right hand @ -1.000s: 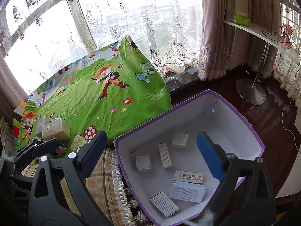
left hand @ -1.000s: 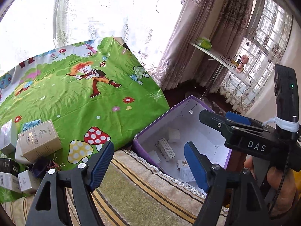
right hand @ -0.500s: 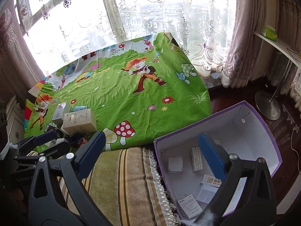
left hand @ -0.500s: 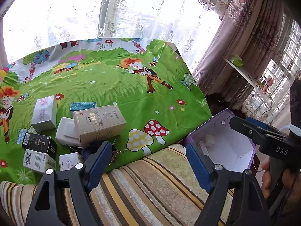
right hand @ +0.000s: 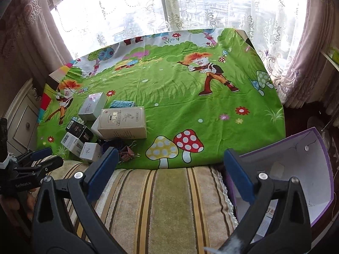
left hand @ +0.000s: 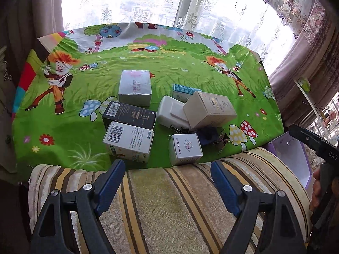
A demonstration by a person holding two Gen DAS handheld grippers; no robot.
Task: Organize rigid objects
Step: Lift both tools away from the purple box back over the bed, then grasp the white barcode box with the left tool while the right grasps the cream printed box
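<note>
Small rigid cartons cluster on the green cartoon cloth: a beige box, a silver box, a black barcode box and a white cube, just ahead of the left tongs. Its jaws have just been opening, nothing between them. The right tongs also gape empty, the purple-rimmed box to their right.

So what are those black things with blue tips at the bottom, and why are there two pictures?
They are tongs a person squeezes by hand, one in each hand, each with a little camera looking along it. One picture is from the left tongs, the other from the right tongs. Both are open and hold nothing; the left tongs have just been opening. On the green cartoon cloth lies a pile of small boxes, with some binder clips. A purple box for tidying them stands to the right.
</note>
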